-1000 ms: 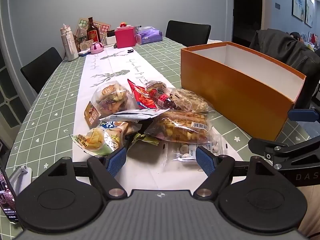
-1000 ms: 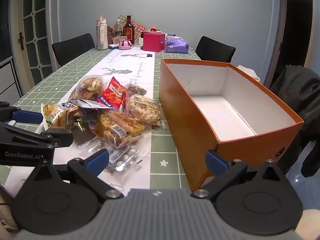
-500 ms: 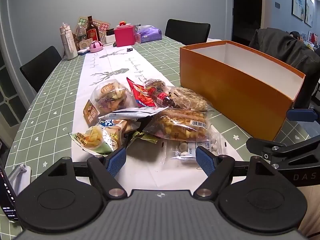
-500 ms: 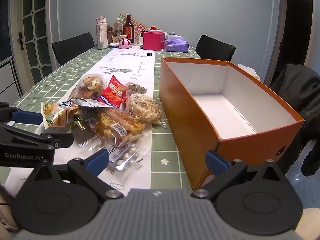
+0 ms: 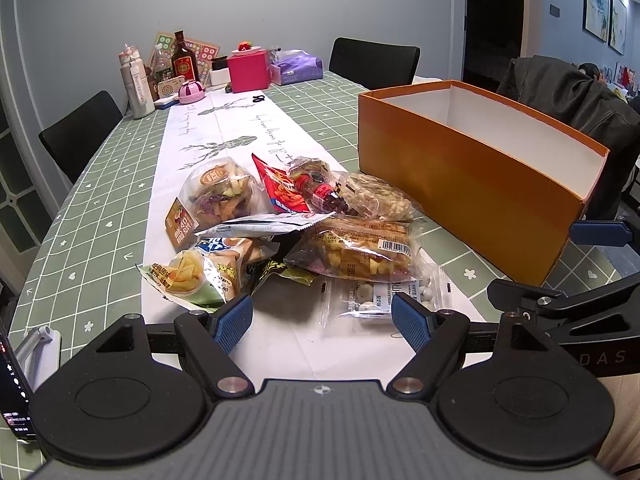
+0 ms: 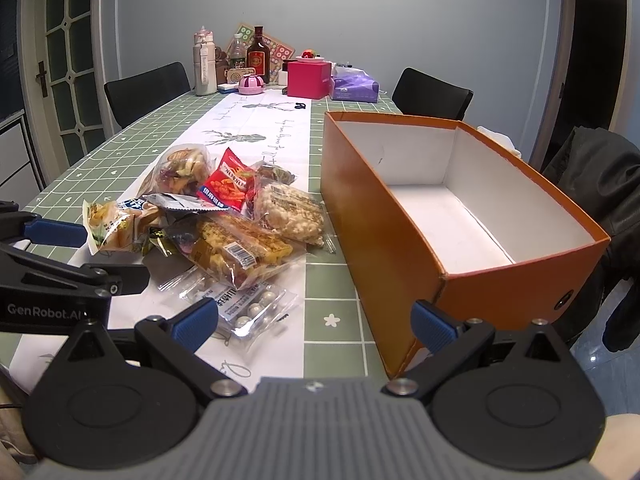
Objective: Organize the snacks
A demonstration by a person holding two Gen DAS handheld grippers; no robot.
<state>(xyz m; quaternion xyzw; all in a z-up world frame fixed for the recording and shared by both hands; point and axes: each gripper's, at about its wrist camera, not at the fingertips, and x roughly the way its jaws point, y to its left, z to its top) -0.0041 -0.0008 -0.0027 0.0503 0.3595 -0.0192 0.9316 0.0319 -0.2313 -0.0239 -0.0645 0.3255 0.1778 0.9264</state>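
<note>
- Grey-blue walls close the room behind a long table (image 6: 120, 148) under a green checked cloth, with a white runner (image 5: 224, 128) down its middle and black chairs along the sides.
- At the far end, from left, stand a pale bottle (image 6: 204, 68), a dark brown bottle (image 6: 258, 56), a pink box (image 6: 309, 79) and a purple tissue pack (image 6: 355, 87).
- My left tool (image 5: 322, 316) hovers low with its blue pads set wide apart and nothing between them; the near edge of the snack heap lies just ahead of it.
- On the runner the heap runs, from left: a yellow chip bag (image 5: 188, 276), a clear bag of mixed vegetable crisps (image 5: 220, 196) behind it, a red packet (image 5: 282, 190), a clear pack of golden pastry (image 5: 360, 252), and a pale puffed-rice bar (image 6: 292, 214) nearest the box.
- One clear pack of small white candies (image 6: 248, 308) lies closest to me, partly under the pastry pack.
- My right tool (image 6: 316, 320) is also spread wide and empty, one pad over the candy pack, the other by the box's near corner.
- Right of the heap sits an open orange box (image 6: 384, 236) with a white inside, just beside the snacks.
- Dark clothing (image 6: 600, 184) hangs over a chair at far right.
</note>
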